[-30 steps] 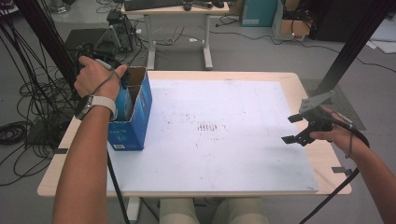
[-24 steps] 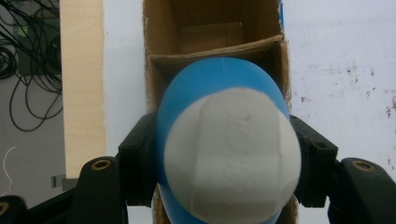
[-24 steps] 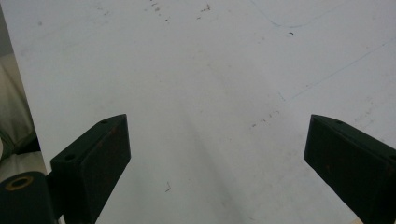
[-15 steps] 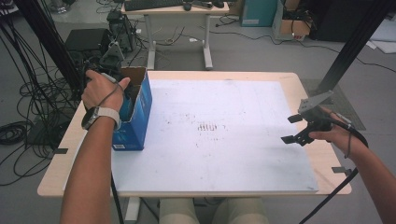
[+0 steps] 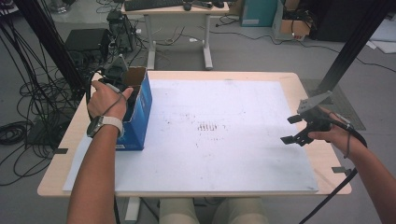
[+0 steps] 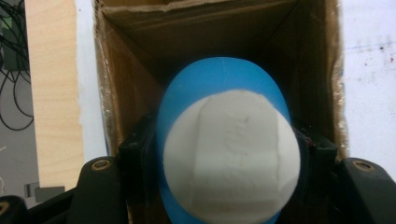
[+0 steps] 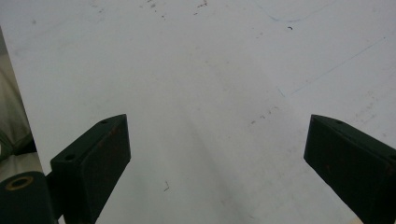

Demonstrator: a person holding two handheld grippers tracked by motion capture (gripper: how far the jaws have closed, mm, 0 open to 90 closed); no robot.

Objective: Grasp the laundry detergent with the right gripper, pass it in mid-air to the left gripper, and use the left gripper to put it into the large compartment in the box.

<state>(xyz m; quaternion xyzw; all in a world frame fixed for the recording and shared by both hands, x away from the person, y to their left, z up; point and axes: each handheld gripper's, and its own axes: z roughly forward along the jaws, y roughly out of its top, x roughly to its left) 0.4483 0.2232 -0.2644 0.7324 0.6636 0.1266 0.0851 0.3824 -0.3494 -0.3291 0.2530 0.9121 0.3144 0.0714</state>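
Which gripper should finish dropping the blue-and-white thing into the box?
Left. The left gripper is shut on the blue-and-white object, already over the open cardboard box. The right gripper hangs open and empty above the white board.

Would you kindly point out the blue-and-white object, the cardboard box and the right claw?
blue-and-white object (image 6: 229, 158): left gripper view, white front face.
cardboard box (image 5: 142, 105): high view, blue side wall.
right claw (image 5: 293, 129): high view, between its fingertips.

Grey floor with tangled black cables, white desk beyond.
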